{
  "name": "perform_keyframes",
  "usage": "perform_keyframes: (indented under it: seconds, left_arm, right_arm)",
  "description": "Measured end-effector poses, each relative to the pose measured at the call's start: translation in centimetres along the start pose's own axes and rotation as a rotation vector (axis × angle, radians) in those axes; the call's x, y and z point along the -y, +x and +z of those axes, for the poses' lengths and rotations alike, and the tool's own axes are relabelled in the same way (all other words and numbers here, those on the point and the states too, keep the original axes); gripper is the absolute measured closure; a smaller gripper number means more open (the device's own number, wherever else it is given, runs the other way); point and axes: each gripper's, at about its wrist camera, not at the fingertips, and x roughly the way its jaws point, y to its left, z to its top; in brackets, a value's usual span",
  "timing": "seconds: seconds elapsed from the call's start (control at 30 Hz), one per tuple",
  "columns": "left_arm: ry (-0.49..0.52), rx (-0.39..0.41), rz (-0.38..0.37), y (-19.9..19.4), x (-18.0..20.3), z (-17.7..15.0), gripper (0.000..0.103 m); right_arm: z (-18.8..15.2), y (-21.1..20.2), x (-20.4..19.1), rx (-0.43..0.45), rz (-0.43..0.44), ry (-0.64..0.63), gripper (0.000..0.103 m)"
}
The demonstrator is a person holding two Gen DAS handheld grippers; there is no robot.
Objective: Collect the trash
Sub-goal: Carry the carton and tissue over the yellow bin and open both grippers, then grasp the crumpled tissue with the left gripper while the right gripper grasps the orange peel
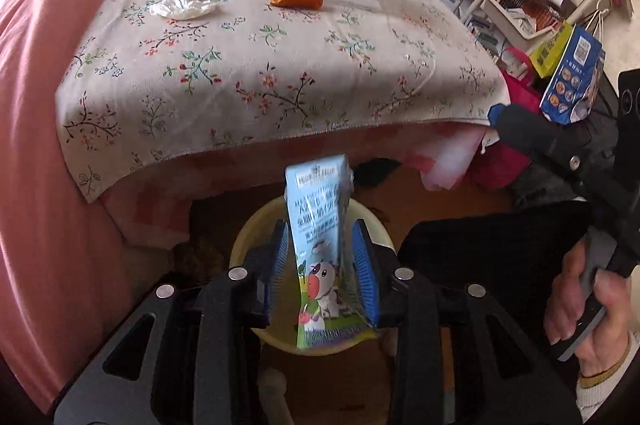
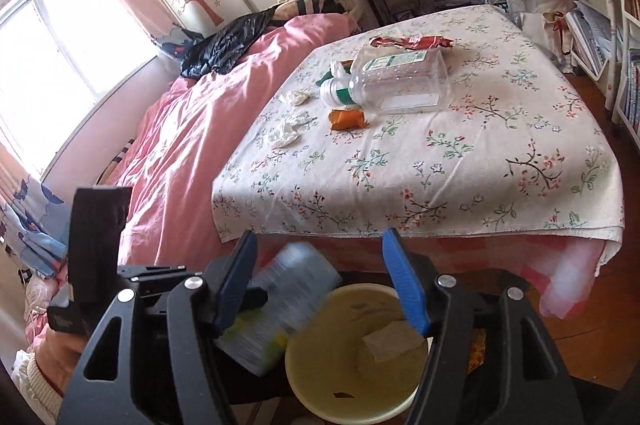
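Two grippers hang over a pale yellow bin (image 2: 352, 357) that stands on the floor at the foot of a bed. The left gripper (image 1: 323, 265) has its blue fingers (image 1: 366, 265) pinching a light blue milk carton (image 1: 320, 245) with a cartoon cow on it, held upright right above the bin's rim (image 1: 256, 225). Seen from the right wrist camera, that same carton (image 2: 280, 305) is blurred and sits just beside the bin's left edge. The right gripper (image 2: 320, 289) has its fingers (image 2: 404, 285) spread wide with nothing between them, directly over the bin, where a crumpled scrap of paper (image 2: 390, 339) lies inside. A floral cloth (image 2: 440, 161) covers the end of the bed, and on it the remaining trash lies well apart from the bin: a clear plastic bottle (image 2: 396, 81) on its side with a white cap and green ring, an orange wrapper (image 2: 347, 118) just in front of it, two crumpled white tissues (image 2: 289, 131) to its left, and a red wrapper (image 2: 412, 43) behind it. A pink quilt (image 2: 192, 129) covers the bed's left part. In the left wrist camera, a blue and yellow box (image 1: 570, 73) shows at the right, near the other gripper's arm.
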Motion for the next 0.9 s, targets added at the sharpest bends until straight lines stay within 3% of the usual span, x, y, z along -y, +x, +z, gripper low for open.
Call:
perform_keyframes:
  seconds: [0.1,0.3,0.47,0.9]
  left_arm:
    - [-0.014,0.032,0.029,-0.6,-0.4,0.0,0.057]
    - [-0.054,0.299,0.141,-4.6,-1.4,0.8,0.029]
    - [-0.08,0.393,0.182,-5.9,-1.7,1.5,0.026]
    - [-0.139,0.484,0.232,-8.0,-3.1,3.5,0.021]
  right_arm:
    - [0.0,-0.6,-0.1,0.027,0.001,0.002,0.04]
    - [0.3,-1.1,-1.4,0.078,-0.001,-0.061,0.04]
    - [0.2,-1.2,-2.5,0.097,-0.005,-0.118,0.04]
    - [2.4,-1.0,-3.3,0.11,0.001,-0.175,0.04]
